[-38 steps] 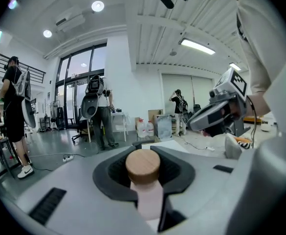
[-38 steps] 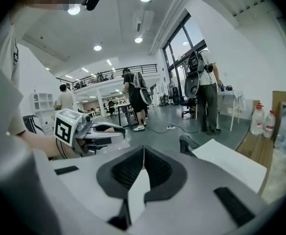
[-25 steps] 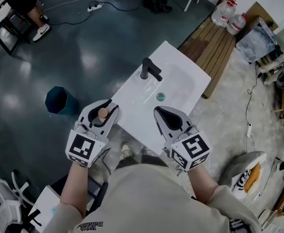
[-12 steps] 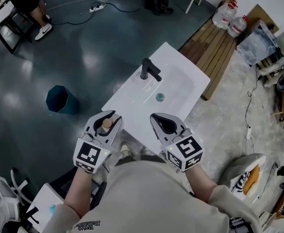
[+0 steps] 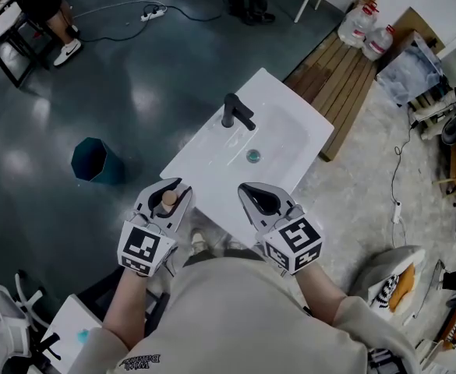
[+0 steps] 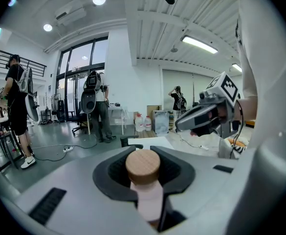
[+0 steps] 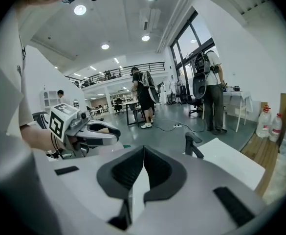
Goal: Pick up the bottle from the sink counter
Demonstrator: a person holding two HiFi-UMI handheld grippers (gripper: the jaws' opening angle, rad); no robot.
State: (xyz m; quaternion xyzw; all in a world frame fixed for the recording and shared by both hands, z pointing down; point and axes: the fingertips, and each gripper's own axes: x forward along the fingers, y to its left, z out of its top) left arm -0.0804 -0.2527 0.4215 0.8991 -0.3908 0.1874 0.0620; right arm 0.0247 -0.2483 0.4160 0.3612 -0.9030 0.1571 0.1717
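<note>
A white rectangular sink counter (image 5: 204, 160) lies just ahead of the left gripper (image 5: 165, 188) and right gripper (image 5: 252, 192). Farther beyond them it carries a black faucet (image 5: 236, 113) and a round green drain (image 5: 252, 156).

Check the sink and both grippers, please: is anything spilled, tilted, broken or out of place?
Nothing stands out. The bottle stands upright between the closed jaws of the left gripper, its wooden cap on. The right gripper is shut and empty. The sink shows no spill or crack, only its faucet and drain.

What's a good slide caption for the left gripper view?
Left hand-held gripper shut on a pink, wooden-capped bottle, white sink counter beyond.
</note>
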